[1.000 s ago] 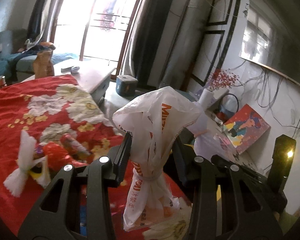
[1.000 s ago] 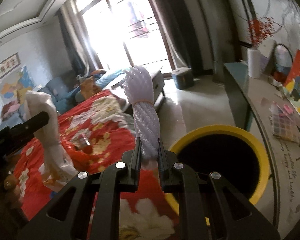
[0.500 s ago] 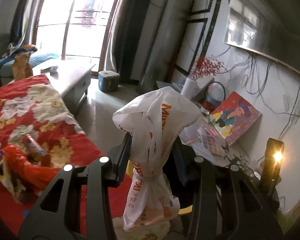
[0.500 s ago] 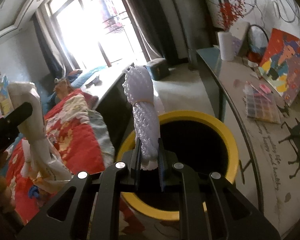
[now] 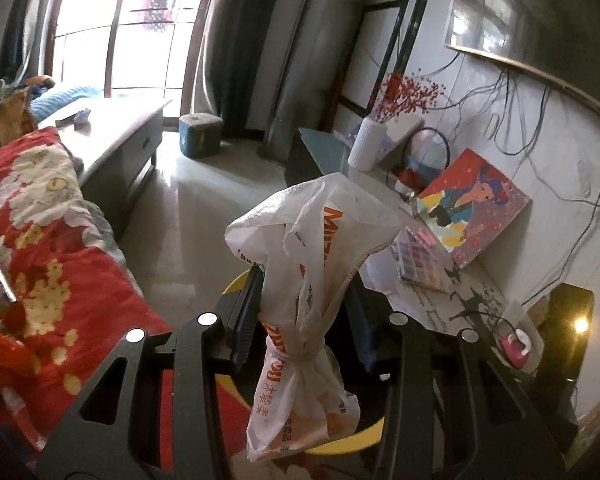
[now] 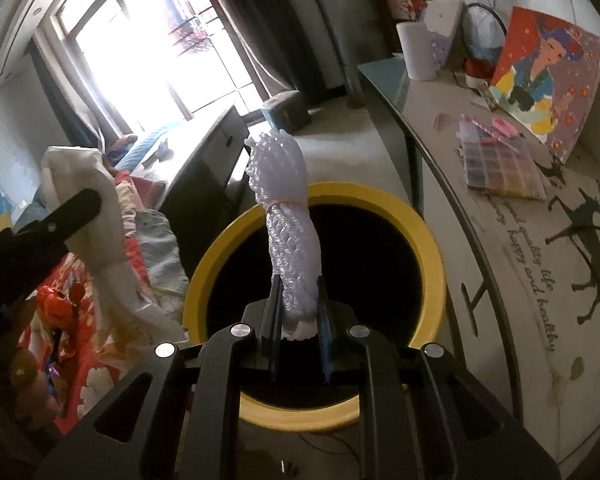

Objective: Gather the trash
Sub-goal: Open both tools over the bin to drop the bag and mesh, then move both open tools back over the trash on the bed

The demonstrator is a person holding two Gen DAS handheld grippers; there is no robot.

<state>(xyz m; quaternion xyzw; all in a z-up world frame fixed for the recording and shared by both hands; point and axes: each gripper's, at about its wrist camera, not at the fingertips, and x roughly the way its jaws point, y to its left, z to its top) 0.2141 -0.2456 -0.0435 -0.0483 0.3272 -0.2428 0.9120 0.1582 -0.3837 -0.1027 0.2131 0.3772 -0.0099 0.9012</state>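
Note:
A knotted white plastic bag (image 5: 320, 232) with orange print stands up between the fingers of my left gripper (image 5: 306, 280), which is shut on it just above the knot. Below it, parts of a yellow-rimmed bin (image 5: 352, 436) show. In the right wrist view, my right gripper (image 6: 298, 282) is shut on the lower end of a white foam net roll (image 6: 288, 208) bound with a rubber band. The roll hangs over the dark mouth of the bin (image 6: 380, 200). The left gripper's finger (image 6: 72, 212) and its bag (image 6: 88, 184) appear left of the bin.
A red flowered cloth (image 5: 40, 260) with bits of litter covers the surface left of the bin. A grey side table (image 6: 480, 240) on the right carries a painting (image 6: 540, 80), a bead box (image 6: 500, 164) and a white vase (image 5: 366, 144). A low coffee table (image 5: 120, 136) stands behind.
Both grippers have swung right and down, away from the red cloth toward the bin. The bin's mouth now lies under the foam net roll. Both grips look the same.

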